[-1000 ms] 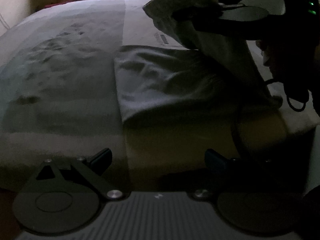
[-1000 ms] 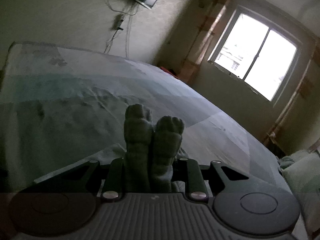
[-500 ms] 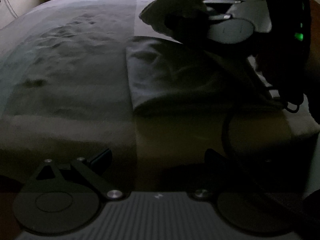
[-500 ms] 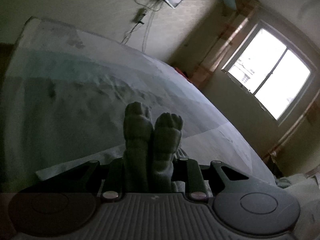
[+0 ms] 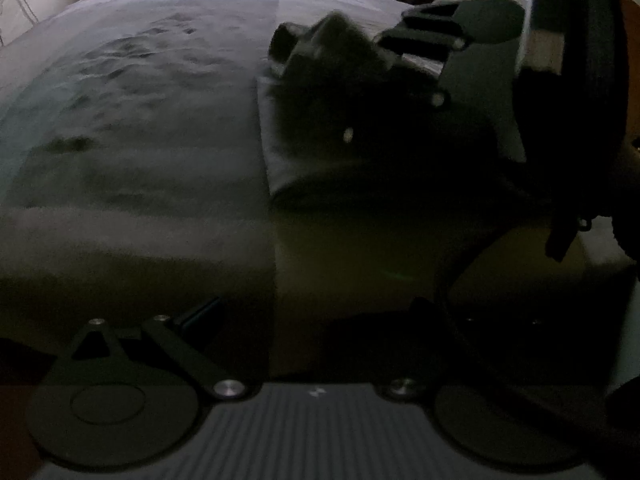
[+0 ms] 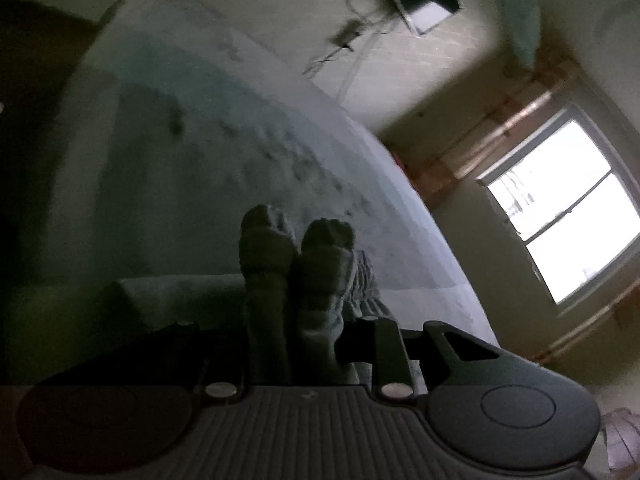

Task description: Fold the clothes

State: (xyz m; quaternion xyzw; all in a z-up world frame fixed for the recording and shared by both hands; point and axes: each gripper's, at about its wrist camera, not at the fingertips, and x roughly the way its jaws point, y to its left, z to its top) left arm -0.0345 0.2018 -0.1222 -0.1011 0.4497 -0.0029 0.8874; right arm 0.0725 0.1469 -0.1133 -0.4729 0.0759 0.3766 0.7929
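right tool [image 6: 298,292] pinches bunched grey cloth [image 6: 320,264] above the bed [image 6: 180,168].

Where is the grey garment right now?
In the left wrist view the grey garment lies on the bed, right of centre near its front edge, with one bunched edge clamped in the right gripper.

We see a grey garment [image 5: 296,152] lying on the bed [image 5: 140,120], right of its middle, with a straight left edge and a rolled near edge. Its far part is bunched into two ribbed lumps [image 6: 296,248], raised off the flat part and pinched in the right tool [image 6: 294,352].
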